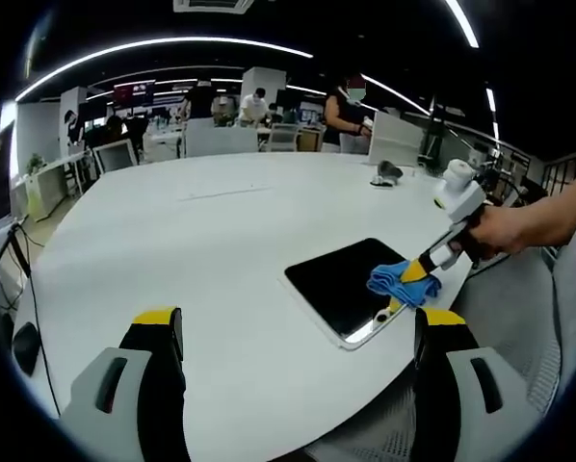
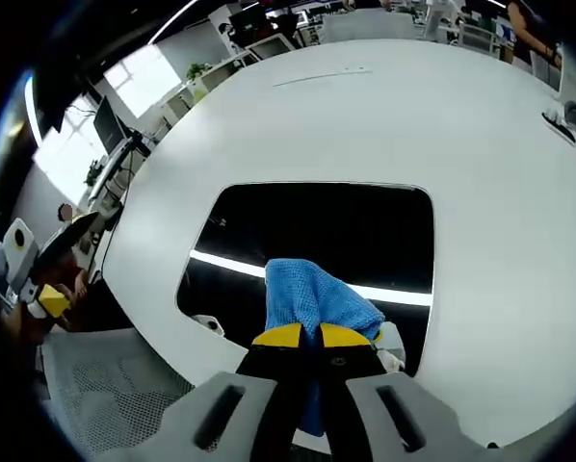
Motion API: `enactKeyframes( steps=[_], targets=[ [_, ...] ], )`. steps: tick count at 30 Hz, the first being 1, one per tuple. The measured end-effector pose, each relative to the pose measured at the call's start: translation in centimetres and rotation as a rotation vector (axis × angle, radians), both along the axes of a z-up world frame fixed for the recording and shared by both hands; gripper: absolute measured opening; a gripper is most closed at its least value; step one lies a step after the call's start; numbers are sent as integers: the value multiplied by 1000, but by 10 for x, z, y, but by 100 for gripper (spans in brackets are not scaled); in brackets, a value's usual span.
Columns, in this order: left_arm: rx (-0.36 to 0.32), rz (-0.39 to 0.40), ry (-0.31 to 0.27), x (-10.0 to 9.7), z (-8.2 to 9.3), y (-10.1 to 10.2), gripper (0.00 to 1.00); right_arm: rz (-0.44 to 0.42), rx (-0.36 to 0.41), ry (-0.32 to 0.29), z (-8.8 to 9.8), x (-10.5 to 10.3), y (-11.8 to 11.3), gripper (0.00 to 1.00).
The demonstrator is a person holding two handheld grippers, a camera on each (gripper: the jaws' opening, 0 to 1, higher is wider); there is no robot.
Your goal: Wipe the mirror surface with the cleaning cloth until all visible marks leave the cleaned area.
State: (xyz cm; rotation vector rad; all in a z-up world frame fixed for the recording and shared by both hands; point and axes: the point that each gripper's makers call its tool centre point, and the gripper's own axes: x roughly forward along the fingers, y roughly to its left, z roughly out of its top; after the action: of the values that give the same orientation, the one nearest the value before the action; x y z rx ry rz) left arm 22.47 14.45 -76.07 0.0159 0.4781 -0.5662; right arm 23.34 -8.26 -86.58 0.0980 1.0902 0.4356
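A dark rectangular mirror (image 1: pixel 344 283) (image 2: pixel 317 231) lies flat near the edge of a white round table (image 1: pixel 221 231) (image 2: pixel 481 192). My right gripper (image 2: pixel 304 336) (image 1: pixel 410 281) is shut on a blue cleaning cloth (image 2: pixel 307 298) (image 1: pixel 400 282), which rests on the mirror's near edge. A ceiling light streak reflects across the glass. My left gripper (image 1: pixel 298 322) hovers open above the table, left of the mirror, with nothing between its yellow-tipped fingers (image 1: pixel 156 318). A person's hand (image 1: pixel 505 229) holds the right gripper.
A small dark object (image 1: pixel 386 173) (image 2: pixel 567 120) sits on the table's far side. Mesh office chairs (image 2: pixel 115 385) stand by the table edge. Desks, monitors and people (image 1: pixel 351 115) fill the office behind.
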Motion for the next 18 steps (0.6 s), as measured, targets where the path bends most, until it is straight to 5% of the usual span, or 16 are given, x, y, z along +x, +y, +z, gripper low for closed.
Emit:
enactKeyframes(
  steps=[18],
  targets=[
    [-31, 25, 1, 16, 5, -2, 99, 26, -6, 9, -1, -4, -1, 0]
  ],
)
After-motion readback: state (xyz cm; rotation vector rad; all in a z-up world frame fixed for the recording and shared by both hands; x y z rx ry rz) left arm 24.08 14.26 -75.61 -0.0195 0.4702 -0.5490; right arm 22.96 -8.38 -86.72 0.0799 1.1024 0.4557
